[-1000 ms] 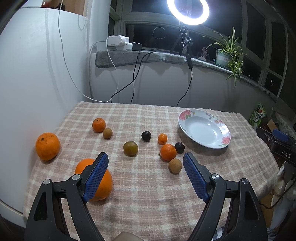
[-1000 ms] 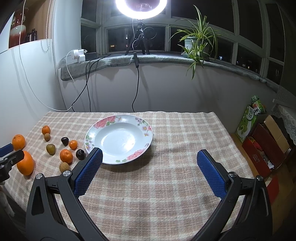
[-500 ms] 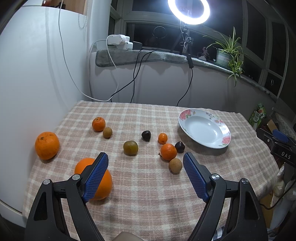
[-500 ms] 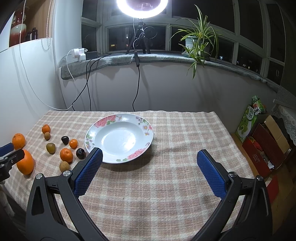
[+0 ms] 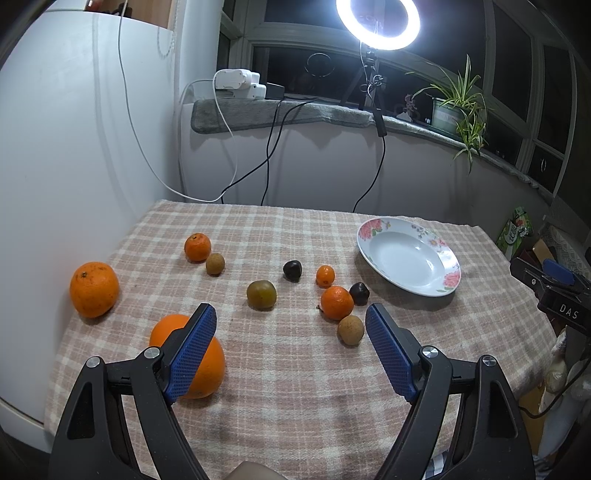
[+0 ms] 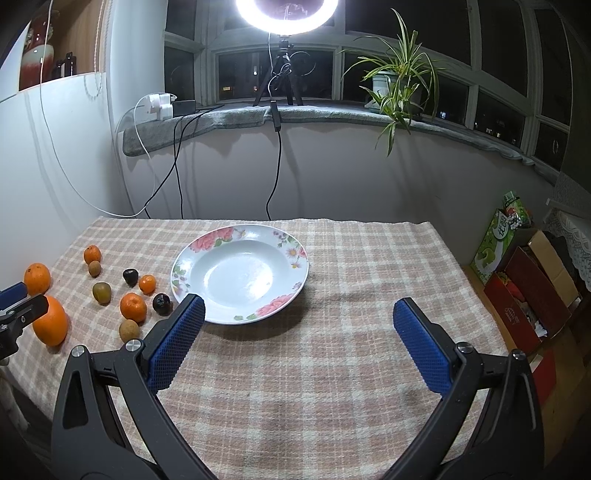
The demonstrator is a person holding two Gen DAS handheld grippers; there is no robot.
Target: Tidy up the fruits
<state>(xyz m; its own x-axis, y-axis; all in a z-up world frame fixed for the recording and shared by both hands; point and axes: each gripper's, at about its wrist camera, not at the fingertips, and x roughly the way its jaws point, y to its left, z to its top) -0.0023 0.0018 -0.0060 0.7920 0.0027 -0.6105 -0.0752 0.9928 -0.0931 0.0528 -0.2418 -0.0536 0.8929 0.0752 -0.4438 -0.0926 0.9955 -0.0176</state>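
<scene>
While both tools gape empty, a checked tablecloth (image 6: pixel 332 369) lies under a windowsill ring light (image 6: pixel 287 11).

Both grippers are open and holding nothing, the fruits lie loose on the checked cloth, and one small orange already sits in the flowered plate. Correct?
Not quite: the flowered plate holds no fruit, as the right wrist view shows plainly. The rest stands: left gripper and right gripper are open and holding nothing, and the fruits lie on the checked cloth.

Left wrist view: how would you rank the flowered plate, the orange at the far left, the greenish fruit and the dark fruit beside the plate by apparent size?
1. Flowered plate
2. Far-left orange
3. Greenish fruit
4. Dark fruit
All sit at similar depth, so the order seems reliable.
</scene>
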